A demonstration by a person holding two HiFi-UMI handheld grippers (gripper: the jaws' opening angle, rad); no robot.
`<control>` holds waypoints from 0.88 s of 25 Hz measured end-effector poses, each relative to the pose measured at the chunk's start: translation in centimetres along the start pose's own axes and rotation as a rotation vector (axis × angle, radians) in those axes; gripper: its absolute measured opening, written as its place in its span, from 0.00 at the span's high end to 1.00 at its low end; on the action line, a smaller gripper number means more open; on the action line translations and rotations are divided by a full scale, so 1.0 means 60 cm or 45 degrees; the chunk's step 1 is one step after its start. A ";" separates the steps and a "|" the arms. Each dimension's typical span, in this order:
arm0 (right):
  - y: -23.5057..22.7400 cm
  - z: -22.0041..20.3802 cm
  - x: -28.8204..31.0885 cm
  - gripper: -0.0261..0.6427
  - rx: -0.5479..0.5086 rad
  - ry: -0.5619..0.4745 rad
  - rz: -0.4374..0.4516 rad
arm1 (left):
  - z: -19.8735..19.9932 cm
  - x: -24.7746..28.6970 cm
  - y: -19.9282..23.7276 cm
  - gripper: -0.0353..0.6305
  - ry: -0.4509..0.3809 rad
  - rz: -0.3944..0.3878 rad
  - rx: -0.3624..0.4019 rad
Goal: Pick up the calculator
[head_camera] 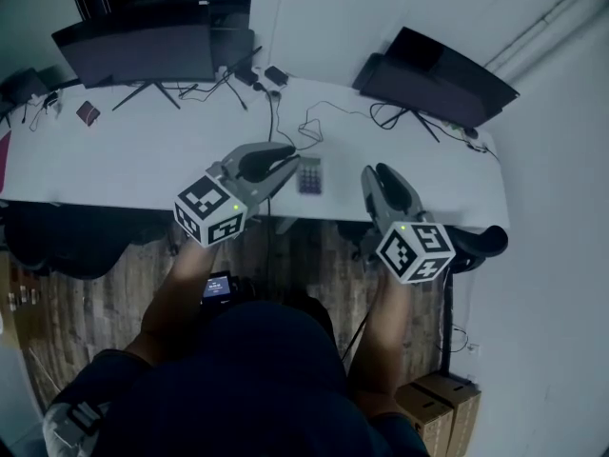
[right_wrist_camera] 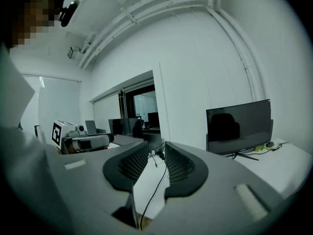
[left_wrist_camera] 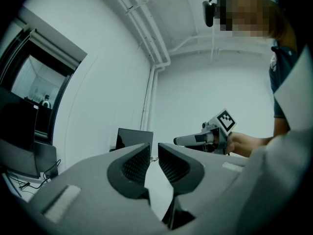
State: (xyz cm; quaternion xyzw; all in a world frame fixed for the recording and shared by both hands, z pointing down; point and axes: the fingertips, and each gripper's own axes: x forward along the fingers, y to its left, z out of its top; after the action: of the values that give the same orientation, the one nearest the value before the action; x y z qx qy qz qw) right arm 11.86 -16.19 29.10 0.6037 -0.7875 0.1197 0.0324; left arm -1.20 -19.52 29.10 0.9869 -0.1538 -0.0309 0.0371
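The calculator (head_camera: 309, 174), small and grey with dark keys, lies flat near the front edge of the white desk (head_camera: 124, 160). In the head view my left gripper (head_camera: 291, 160) hovers just left of it, tips almost over its edge. My right gripper (head_camera: 371, 172) hangs a short way right of it. Both point level across the desk. In the left gripper view the left gripper (left_wrist_camera: 154, 147) shows a narrow gap with nothing in it. The right gripper (right_wrist_camera: 156, 146) in its own view is likewise parted and empty. Neither gripper view shows the calculator.
Two dark monitors (head_camera: 138, 50) (head_camera: 438, 74) stand at the back of the desk, with cables (head_camera: 309, 127) between them. A small dark red item (head_camera: 88, 112) lies far left. Below the front edge are a dark chair (head_camera: 476, 241), wooden floor and cardboard boxes (head_camera: 442, 398).
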 end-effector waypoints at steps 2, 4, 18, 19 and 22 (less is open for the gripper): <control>0.002 0.000 0.014 0.83 -0.001 0.010 0.012 | -0.002 -0.004 0.013 0.87 -0.001 0.015 -0.009; 0.001 0.001 0.029 0.83 -0.002 0.017 0.026 | -0.003 -0.006 0.026 0.87 -0.002 0.033 -0.015; -0.042 0.020 0.161 0.83 -0.003 0.046 0.207 | -0.013 0.009 0.134 0.87 0.013 0.244 -0.030; -0.049 0.017 0.170 0.83 0.000 0.058 0.217 | -0.017 0.015 0.140 0.87 0.018 0.256 -0.036; -0.073 0.004 0.195 0.83 0.013 0.094 0.239 | -0.038 0.036 0.156 0.87 0.041 0.281 -0.064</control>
State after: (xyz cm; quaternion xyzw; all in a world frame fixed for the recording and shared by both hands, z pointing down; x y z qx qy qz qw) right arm 12.92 -28.31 31.82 0.5225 -0.8383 0.1485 0.0470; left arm -1.78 -28.91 32.02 0.9631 -0.2601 -0.0145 0.0675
